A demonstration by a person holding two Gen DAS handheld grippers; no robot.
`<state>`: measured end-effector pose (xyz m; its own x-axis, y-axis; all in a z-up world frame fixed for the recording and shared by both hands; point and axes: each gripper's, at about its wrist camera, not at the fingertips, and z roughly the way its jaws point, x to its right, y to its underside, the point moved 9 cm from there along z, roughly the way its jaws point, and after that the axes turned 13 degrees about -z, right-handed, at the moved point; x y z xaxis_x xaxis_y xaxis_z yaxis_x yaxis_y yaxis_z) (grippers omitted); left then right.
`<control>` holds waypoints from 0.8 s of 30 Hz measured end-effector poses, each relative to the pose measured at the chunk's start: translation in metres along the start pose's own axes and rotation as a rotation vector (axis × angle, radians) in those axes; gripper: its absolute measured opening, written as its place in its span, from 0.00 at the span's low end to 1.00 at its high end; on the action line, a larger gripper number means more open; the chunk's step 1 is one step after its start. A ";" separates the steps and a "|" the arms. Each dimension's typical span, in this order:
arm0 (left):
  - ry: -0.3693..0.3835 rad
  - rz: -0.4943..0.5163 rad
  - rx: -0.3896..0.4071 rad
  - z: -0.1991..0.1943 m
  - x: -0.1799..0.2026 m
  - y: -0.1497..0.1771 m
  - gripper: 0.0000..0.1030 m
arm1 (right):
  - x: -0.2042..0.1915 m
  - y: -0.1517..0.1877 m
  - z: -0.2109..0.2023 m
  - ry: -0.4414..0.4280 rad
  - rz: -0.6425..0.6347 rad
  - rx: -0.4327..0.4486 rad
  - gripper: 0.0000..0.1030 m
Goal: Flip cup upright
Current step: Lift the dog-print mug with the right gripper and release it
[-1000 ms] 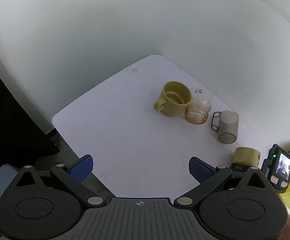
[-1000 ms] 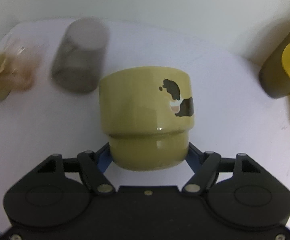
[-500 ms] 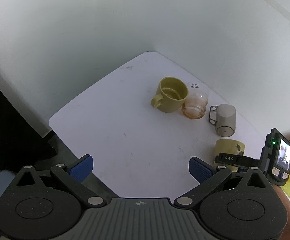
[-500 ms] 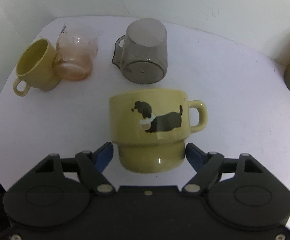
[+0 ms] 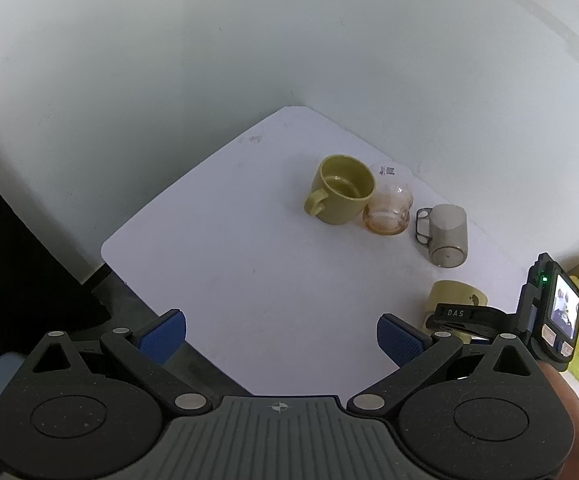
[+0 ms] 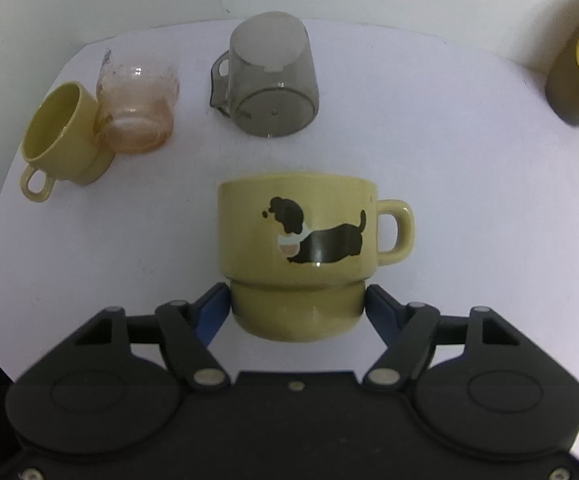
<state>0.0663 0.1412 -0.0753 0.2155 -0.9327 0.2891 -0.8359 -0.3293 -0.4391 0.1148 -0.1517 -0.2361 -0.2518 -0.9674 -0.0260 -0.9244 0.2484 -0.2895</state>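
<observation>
The right claw (image 6: pixel 298 307) is closed on the narrow foot of the dog-print mug (image 6: pixel 297 256), held upright just above the table (image 6: pixel 129 240), where an early or tilted release risks toppling it.

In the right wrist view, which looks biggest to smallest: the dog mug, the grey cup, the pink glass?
1. Dog mug, though it sits nearest the camera.
2. Grey cup.
3. Pink glass, smallest.

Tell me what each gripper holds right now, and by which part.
The right gripper clamps the yellow dog mug by its narrow base, one finger on each side. The left gripper is open, holding nothing.
</observation>
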 end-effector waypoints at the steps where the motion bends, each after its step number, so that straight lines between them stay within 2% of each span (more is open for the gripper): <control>1: 0.002 0.001 -0.002 0.000 -0.001 0.001 1.00 | -0.003 0.003 -0.001 -0.001 0.002 -0.006 0.70; 5: 0.023 0.025 -0.008 0.001 -0.002 0.003 1.00 | -0.014 0.011 -0.004 -0.009 0.006 -0.022 0.71; 6: 0.027 0.032 -0.008 0.002 -0.003 0.003 1.00 | -0.015 0.011 -0.006 -0.006 0.006 -0.020 0.73; 7: 0.029 0.033 -0.010 0.002 -0.004 0.003 1.00 | -0.015 0.011 -0.012 0.024 -0.006 0.002 0.78; 10: 0.040 0.034 -0.016 0.004 -0.006 0.004 1.00 | -0.017 0.009 -0.022 0.047 -0.038 0.024 0.79; 13: 0.053 0.060 -0.035 0.010 -0.006 0.005 1.00 | -0.009 0.008 -0.023 0.060 -0.003 0.017 0.79; 16: 0.068 0.074 -0.042 0.013 -0.003 0.005 1.00 | -0.006 0.009 -0.018 0.085 -0.030 0.005 0.74; 24: 0.083 0.115 -0.049 0.020 0.002 0.008 1.00 | -0.011 0.022 -0.022 0.086 -0.035 0.000 0.72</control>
<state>0.0699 0.1336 -0.0957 0.0760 -0.9479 0.3095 -0.8766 -0.2114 -0.4323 0.0912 -0.1344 -0.2206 -0.2432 -0.9677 0.0659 -0.9329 0.2148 -0.2890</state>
